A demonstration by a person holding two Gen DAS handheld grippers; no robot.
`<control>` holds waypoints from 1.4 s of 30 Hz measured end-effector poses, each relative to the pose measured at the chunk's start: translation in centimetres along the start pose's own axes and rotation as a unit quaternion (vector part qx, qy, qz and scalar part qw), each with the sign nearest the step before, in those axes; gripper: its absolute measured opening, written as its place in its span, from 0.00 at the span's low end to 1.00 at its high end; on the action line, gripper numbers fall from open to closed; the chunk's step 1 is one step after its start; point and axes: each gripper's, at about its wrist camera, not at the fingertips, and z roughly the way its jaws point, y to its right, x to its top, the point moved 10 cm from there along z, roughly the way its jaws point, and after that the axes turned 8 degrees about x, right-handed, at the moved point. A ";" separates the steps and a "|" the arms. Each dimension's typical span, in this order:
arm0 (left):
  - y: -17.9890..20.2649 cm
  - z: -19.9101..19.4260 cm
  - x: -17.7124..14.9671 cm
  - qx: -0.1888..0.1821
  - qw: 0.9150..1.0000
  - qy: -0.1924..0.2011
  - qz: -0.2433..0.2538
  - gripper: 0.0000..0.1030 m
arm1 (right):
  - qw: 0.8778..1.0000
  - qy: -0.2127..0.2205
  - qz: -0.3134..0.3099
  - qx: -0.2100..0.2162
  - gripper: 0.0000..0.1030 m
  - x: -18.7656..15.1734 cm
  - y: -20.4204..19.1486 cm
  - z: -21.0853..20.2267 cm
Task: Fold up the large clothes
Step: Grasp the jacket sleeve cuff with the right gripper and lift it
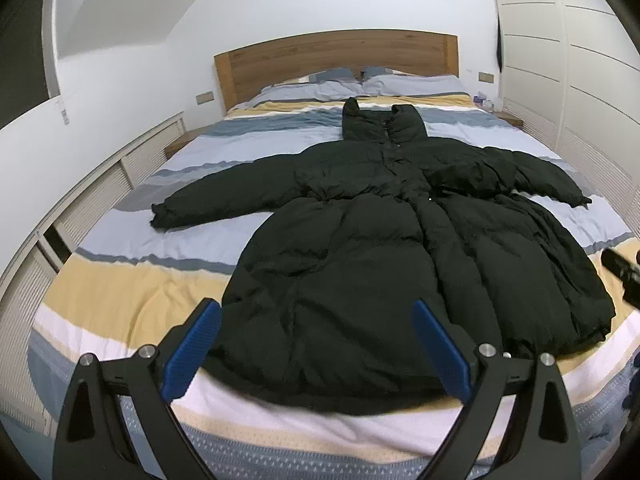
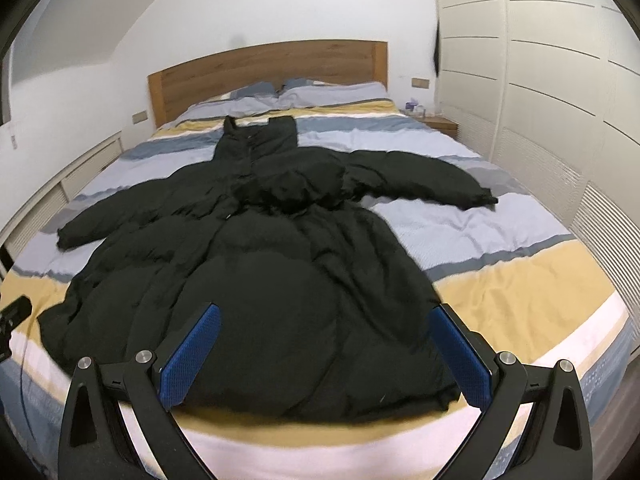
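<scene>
A long black puffer coat (image 1: pixel 380 248) lies flat and spread out on the striped bed, front up, hood toward the headboard, hem toward me, both sleeves stretched out sideways. It also shows in the right wrist view (image 2: pixel 256 272). My left gripper (image 1: pixel 316 312) is open and empty, held above the left part of the hem. My right gripper (image 2: pixel 324 316) is open and empty, held above the right part of the hem. The right gripper's black tip shows at the right edge of the left wrist view (image 1: pixel 624 276).
The bed (image 1: pixel 132 292) has a blue, yellow and white striped cover, pillows (image 1: pixel 360 86) and a wooden headboard (image 1: pixel 336 60). White louvred cabinets (image 1: pixel 80 216) run along the left. A white wardrobe (image 2: pixel 560 100) stands on the right, with a small bedside table (image 2: pixel 440 123).
</scene>
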 end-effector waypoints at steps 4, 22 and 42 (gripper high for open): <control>0.8 1.6 0.8 -0.014 1.000 -0.013 0.004 0.94 | 1.000 0.012 0.007 -0.013 0.99 1.8 1.6 1.4; 2.8 11.0 4.1 -0.025 0.997 -0.079 -0.011 0.94 | 0.994 -0.020 0.099 0.045 0.99 7.7 9.2 12.2; 0.7 23.7 14.4 -0.013 0.996 -0.090 -0.020 0.94 | 0.864 0.035 0.494 0.088 0.88 8.9 34.3 31.1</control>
